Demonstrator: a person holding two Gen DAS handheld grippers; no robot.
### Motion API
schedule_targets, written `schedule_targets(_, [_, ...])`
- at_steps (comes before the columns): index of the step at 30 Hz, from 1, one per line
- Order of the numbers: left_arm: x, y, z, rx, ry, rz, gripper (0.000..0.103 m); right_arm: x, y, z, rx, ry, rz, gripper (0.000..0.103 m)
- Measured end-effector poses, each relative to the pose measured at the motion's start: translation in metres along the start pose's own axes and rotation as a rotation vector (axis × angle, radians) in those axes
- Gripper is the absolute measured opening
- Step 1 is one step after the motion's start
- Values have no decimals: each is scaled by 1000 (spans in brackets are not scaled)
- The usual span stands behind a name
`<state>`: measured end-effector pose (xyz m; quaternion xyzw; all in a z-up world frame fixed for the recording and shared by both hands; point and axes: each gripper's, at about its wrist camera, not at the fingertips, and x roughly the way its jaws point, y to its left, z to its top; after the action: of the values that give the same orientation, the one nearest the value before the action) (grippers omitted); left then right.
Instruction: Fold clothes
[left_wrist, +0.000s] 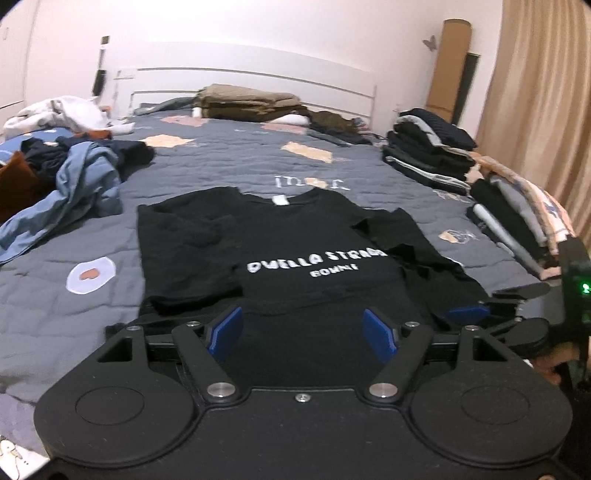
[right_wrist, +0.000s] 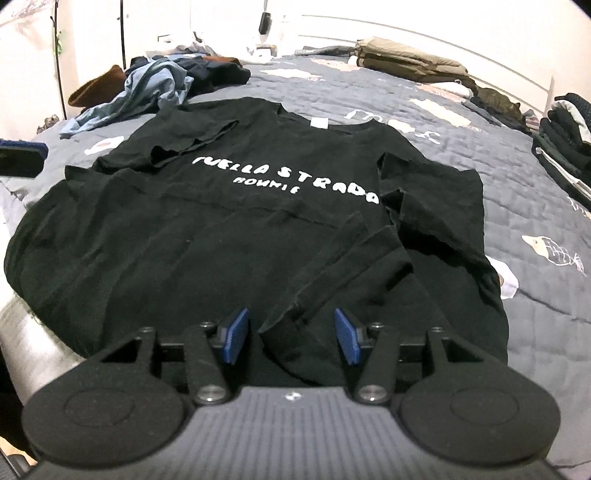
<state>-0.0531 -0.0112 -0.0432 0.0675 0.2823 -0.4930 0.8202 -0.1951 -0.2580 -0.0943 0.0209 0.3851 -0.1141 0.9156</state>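
A black T-shirt (left_wrist: 295, 236) with white lettering lies face up on the grey quilted bed (left_wrist: 229, 162), collar toward the headboard and both sleeves folded in over the chest. My left gripper (left_wrist: 303, 332) hovers open over the shirt's lower middle, with nothing pinched between its blue pads. At the hem on the right side, my right gripper (right_wrist: 291, 339) is open too. A raised fold of the T-shirt (right_wrist: 221, 229) lies between its pads without being clamped. One blue pad of the right gripper (left_wrist: 467, 314) shows in the left wrist view.
Unfolded clothes (left_wrist: 74, 173) are heaped at the bed's left. Folded stacks (left_wrist: 432, 155) line the right edge, and khaki folded items (left_wrist: 251, 101) sit by the white headboard. A curtain (left_wrist: 543, 110) hangs at the right. A hand (left_wrist: 554, 363) holds the right gripper.
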Motion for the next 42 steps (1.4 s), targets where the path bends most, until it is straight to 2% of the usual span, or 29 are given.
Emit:
schedule_targets(10, [5,-15,-7,63,35,-58,72,3,1,1,1,11,11,51])
schedule_targets(18, [6,-15,-7,68,37,-52,73,4,0,0,17,18,10,47])
schedule_targets(26, [6,-13,-6,57,36,-40,75,4,-2,-1,36,20,8,33])
schedule_targets(30, [6,-13,-7,58,39,-31,75,3,-4,0,50,17,4,23])
schedule_targets(31, [6,-13,-7,59,40,-30,75,2,-4,0,58,12,4,17])
schedule_targets(34, [5,-11,-7,60,41,-20,75,-1,-8,2,83,-5,5,7])
schedule_targets(38, [3,-3,-5,38,35,20,75,-5,-14,4,125,-30,10,5])
schedule_targets(42, [0,20,-3,-37,34,112,75,-14,-20,6,170,-69,11,5])
